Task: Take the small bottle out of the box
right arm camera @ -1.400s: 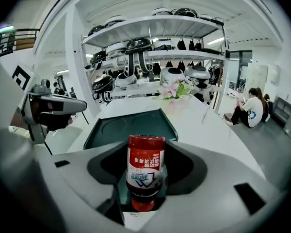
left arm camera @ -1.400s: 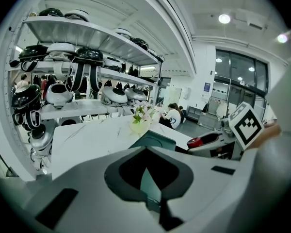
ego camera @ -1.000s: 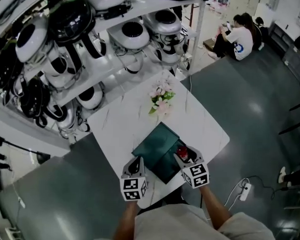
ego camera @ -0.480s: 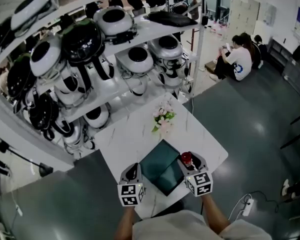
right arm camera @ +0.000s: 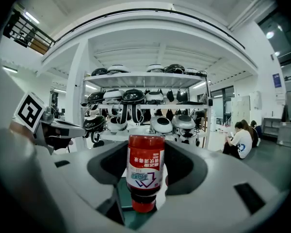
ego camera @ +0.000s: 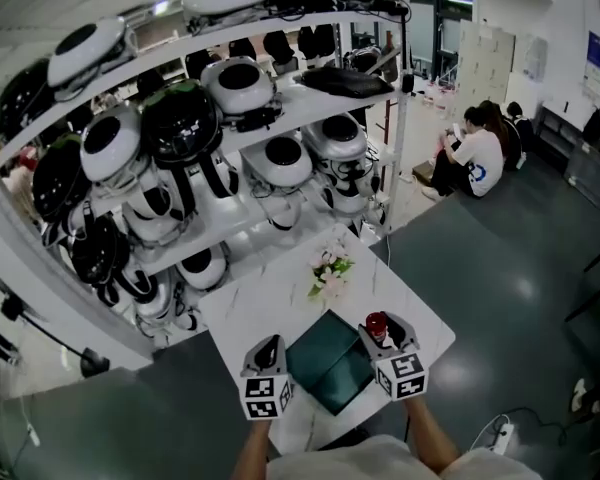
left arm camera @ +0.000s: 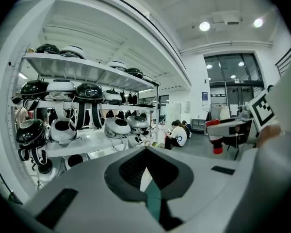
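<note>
A small red bottle (right arm camera: 145,171) with a red-and-white label hangs cap down between the jaws of my right gripper (right arm camera: 145,178), which is shut on it. In the head view the bottle (ego camera: 377,323) is held above the right edge of the dark green box (ego camera: 332,361), which lies open on the white table (ego camera: 270,303). My left gripper (ego camera: 271,345) hovers at the box's left side, its jaws together with nothing between them. The left gripper view shows only a thin slit between its jaws (left arm camera: 150,193), and the bottle (left arm camera: 216,139) at the right.
A small bunch of pink flowers (ego camera: 330,270) stands on the table behind the box. White shelves (ego camera: 230,128) loaded with several black and white helmets rise behind the table. People (ego camera: 475,158) sit on the dark floor at the far right. A power strip (ego camera: 502,433) lies on the floor.
Both grippers have risen above the table, the right one carrying the bottle up from the box. The head view has tilted up, showing more of the shelves.
</note>
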`<state>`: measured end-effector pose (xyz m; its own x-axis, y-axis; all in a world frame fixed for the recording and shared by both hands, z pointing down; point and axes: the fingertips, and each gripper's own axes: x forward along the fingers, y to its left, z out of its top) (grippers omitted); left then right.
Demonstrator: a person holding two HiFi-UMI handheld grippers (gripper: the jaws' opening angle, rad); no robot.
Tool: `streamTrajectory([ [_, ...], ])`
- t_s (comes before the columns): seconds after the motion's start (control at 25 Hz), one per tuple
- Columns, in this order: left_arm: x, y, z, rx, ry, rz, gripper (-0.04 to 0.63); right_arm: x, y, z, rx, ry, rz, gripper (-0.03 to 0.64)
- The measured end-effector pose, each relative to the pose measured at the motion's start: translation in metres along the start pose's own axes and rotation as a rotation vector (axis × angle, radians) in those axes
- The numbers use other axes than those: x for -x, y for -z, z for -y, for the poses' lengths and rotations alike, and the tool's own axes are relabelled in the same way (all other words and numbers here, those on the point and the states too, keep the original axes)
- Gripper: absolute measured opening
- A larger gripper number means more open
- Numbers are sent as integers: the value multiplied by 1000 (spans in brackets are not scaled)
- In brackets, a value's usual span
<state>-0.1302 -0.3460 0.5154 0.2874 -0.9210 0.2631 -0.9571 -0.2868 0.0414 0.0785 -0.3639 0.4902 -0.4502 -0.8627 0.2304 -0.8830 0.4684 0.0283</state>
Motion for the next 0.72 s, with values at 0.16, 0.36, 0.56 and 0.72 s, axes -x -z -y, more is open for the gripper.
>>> streamTrajectory([
  [0.16, -1, -17, 3, -14, 3, 33, 18, 1, -12, 4, 4, 7, 30, 236],
  [0.36, -2, -32, 7, -20, 2, 59, 18, 5, -18, 9, 12, 15, 38, 236],
  [0.56, -2, -38, 11, -18, 7, 70, 18, 9, -21, 12, 20, 27, 36, 236],
  [0.72, -3, -41, 13, -23, 11, 73, 18, 10, -24, 12, 19, 27, 40, 236],
])
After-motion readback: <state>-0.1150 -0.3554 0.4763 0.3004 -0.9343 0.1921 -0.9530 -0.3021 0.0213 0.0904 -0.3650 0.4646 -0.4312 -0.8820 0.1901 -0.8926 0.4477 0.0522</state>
